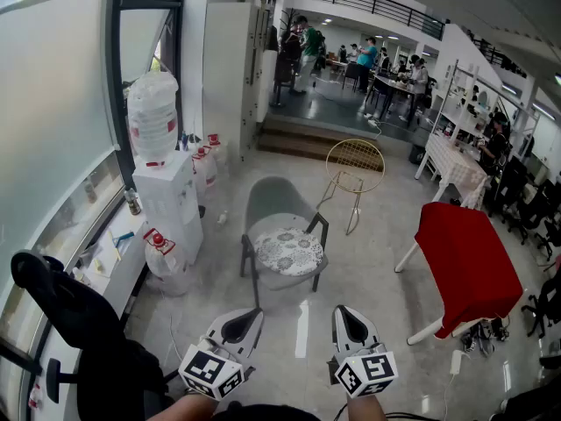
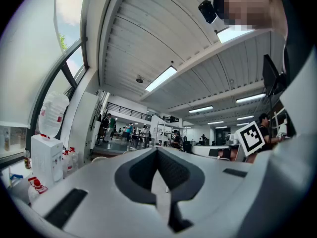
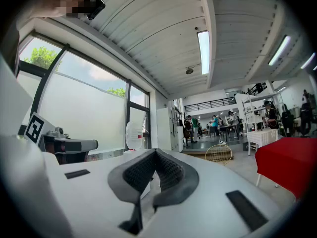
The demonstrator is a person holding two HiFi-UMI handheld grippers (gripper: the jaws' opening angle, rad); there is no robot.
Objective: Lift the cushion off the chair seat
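Note:
A grey chair (image 1: 267, 202) stands on the pale floor in the middle of the head view. A round patterned cushion (image 1: 288, 251) lies on its seat. Both grippers are held low, nearer to me than the chair and apart from it. My left gripper (image 1: 243, 322) is shut with nothing in it, its jaws meeting at the tip (image 2: 157, 150). My right gripper (image 1: 350, 320) is also shut and empty, jaws together (image 3: 156, 153). Both point level; neither gripper view shows the chair.
A white water dispenser (image 1: 166, 202) with a big bottle (image 1: 152, 115) stands left of the chair, spare bottles beside it. A gold wire chair (image 1: 355, 167) sits behind, a red-covered table (image 1: 465, 263) at right. A black office chair (image 1: 66, 323) is at near left. People stand far back.

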